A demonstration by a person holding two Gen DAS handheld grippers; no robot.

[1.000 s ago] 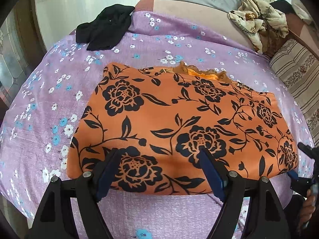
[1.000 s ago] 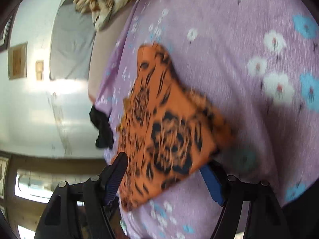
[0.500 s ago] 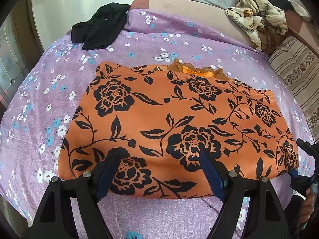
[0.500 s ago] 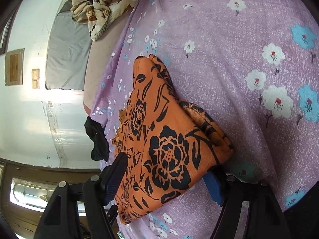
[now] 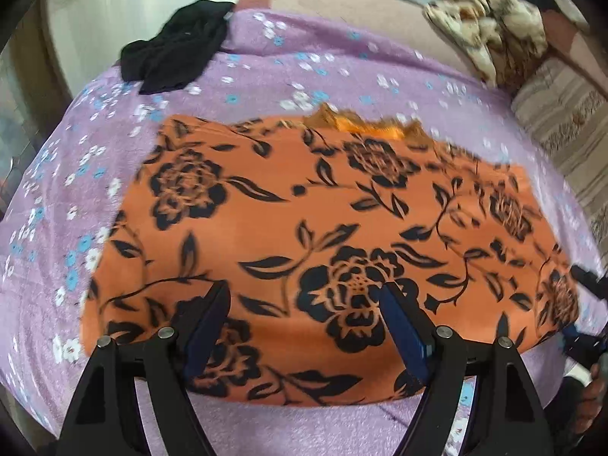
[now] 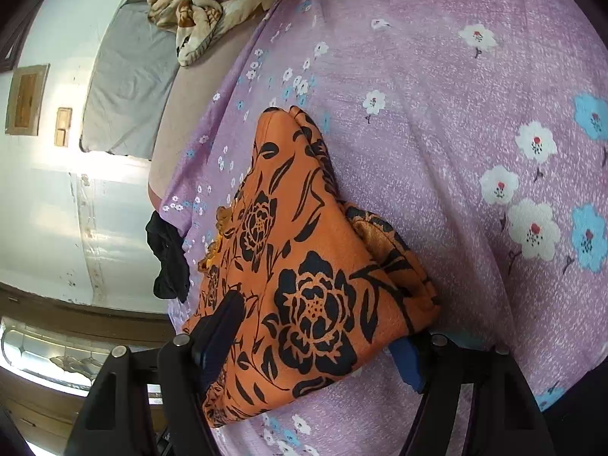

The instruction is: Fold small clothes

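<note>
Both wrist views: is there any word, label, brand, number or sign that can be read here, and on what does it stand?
None: no readable text in either view.
Orange garment with black flowers: print only, no lettering.
Purple floral bedspread: pattern only.
Crumpled black cloth: a small pale speck at its edge, perhaps a tag, too small to read.
Framed wall picture: too small and blurred to tell.

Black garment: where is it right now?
The black garment lies crumpled at the far left edge of the purple bedspread, beyond the orange cloth and apart from it.
</note>
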